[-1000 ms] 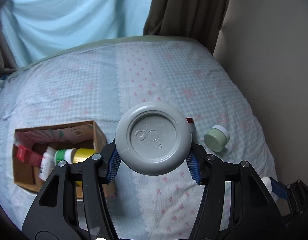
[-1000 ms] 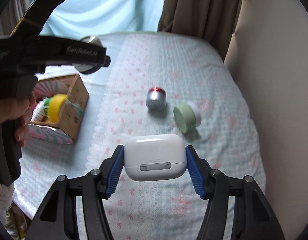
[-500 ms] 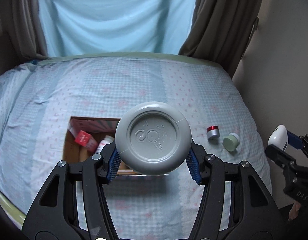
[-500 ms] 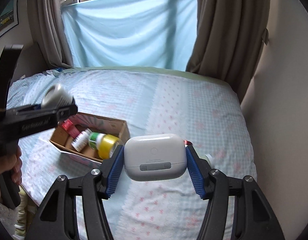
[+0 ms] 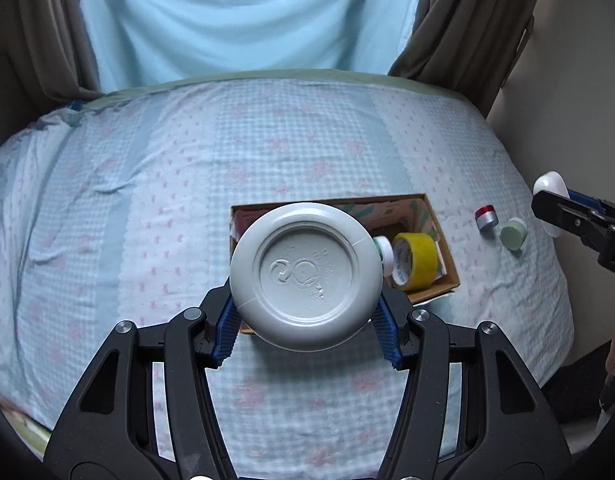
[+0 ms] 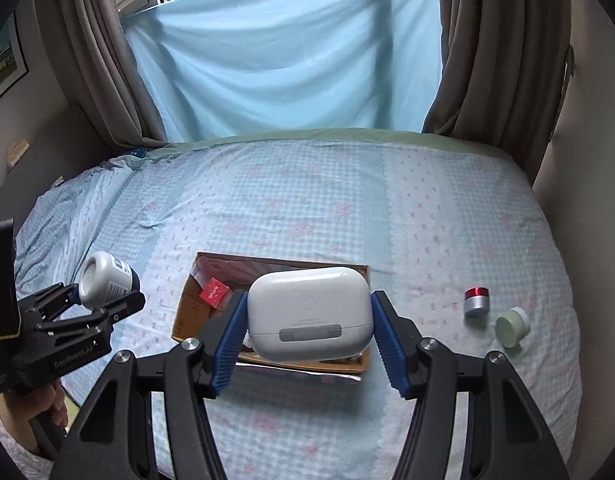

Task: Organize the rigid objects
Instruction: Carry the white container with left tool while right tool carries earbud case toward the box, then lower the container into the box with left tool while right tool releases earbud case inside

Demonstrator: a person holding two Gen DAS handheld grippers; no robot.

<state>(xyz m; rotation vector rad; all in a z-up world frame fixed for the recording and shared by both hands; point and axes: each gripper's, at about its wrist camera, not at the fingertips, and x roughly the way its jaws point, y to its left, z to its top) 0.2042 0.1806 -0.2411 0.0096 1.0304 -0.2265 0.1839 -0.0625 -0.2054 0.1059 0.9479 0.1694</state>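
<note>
Both tongs have risen and swung since a second ago, so the cardboard box [image 6: 195, 312] that sat off to the left now lies straight under them on the bed [image 6: 307, 208], a wide mattress under a pale blue checked sheet with pink flowers, a blue cloth hanging over the window behind it. Inside the box a yellow roll of tape [image 5: 413, 260] lies beside a white-capped bottle [image 5: 384, 252], and a small red packet [image 6: 214, 293] shows in its left half. Over the box, the left tongs [image 5: 307, 330] are clamped on a grey bottle [image 5: 305, 276], whose round base faces the camera; the right wrist view shows the same bottle from the side, with a printed label. To their right, the right tongs [image 6: 309, 344] squeeze a white earbud case [image 6: 309, 314] between blue pads, held above the box's near edge. Well to the right of the box, on the sheet, a small silver jar with a red top [image 6: 476, 302] stands just beside a pale green jar [image 6: 512, 326] tipped on its side
</note>
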